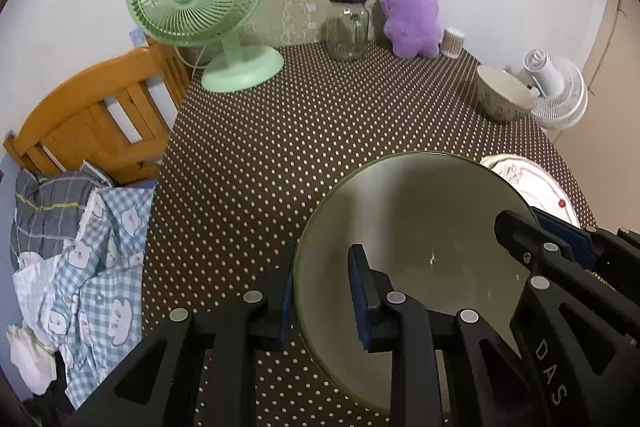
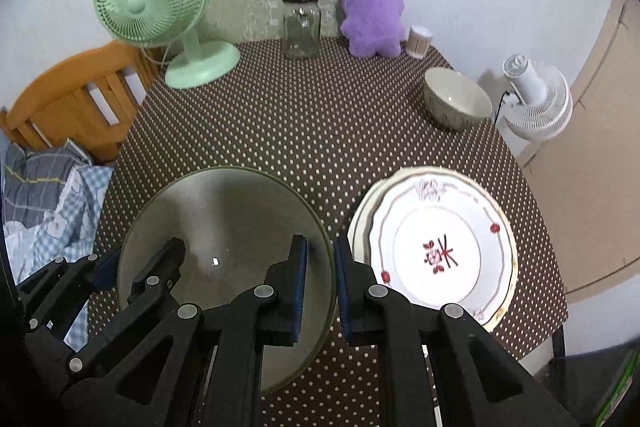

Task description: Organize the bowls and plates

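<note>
Your left gripper (image 1: 322,301) and right gripper (image 2: 321,281) each straddle a rim of the glass bowl (image 2: 224,227) on the counter (image 2: 320,131), jaws apart. Only the right view shows the whole plate stack (image 2: 436,247) beside it.

ahead: bare dotted tablecloth (image 2: 304,131), widest open run, straight past both tools
at tools: big bowl (image 2: 224,227) fills the near centre; left gripper (image 1: 320,291) and right gripper (image 2: 320,283) each straddle its rim, one on either side
right of right tool: stack of plates (image 2: 436,243) just beside the bowl, narrow gap between
far right: small bowl (image 2: 456,103) near table edge, white fan (image 2: 536,103) beyond it off the table
far ahead: glass jar (image 2: 301,25), purple plush toy (image 2: 370,15), small cup (image 2: 419,42) lined along the wall
far left: green fan (image 2: 160,15) at back corner
left of left tool: wooden chair (image 1: 96,115) and bedding (image 1: 80,247) past table edge
</note>
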The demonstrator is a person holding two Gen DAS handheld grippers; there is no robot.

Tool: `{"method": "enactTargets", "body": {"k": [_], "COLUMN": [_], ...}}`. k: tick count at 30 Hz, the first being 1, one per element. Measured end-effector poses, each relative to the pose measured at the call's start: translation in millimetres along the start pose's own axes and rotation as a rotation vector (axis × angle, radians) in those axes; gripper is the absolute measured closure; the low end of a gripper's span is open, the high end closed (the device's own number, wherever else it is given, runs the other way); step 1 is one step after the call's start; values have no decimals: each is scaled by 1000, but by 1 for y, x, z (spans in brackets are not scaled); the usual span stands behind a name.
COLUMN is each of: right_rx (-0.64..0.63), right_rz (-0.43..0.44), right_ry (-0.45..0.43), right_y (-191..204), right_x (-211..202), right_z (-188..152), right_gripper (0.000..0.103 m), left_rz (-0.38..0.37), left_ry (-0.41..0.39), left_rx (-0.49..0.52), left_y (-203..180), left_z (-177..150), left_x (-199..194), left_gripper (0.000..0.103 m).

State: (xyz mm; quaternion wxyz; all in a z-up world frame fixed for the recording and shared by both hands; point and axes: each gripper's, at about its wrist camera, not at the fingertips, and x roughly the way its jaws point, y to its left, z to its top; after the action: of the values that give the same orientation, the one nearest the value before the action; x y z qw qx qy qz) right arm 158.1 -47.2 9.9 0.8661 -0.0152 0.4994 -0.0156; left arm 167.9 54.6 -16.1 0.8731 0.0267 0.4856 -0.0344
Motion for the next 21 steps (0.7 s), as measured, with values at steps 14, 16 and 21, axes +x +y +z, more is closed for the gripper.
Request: {"method": "enactTargets", "body": {"k": [14, 16, 21], "right_rx": [15, 17, 13], "right_rz": [-1, -3, -8], "right_ry": [37, 39, 55], "right_y": [-5, -6, -6], "right_x": [21, 24, 33], "right_z": [-11, -11, -13], "right_gripper": [86, 86, 86], "left_rz": [-6, -7, -13], "left_ry": [48, 51, 80], "left_rx": [17, 20, 22], "left_y": [-7, -8, -8], "left_z": [-8, -8, -11], "left_x": [20, 22, 32], "left_gripper": [80, 80, 80]}}
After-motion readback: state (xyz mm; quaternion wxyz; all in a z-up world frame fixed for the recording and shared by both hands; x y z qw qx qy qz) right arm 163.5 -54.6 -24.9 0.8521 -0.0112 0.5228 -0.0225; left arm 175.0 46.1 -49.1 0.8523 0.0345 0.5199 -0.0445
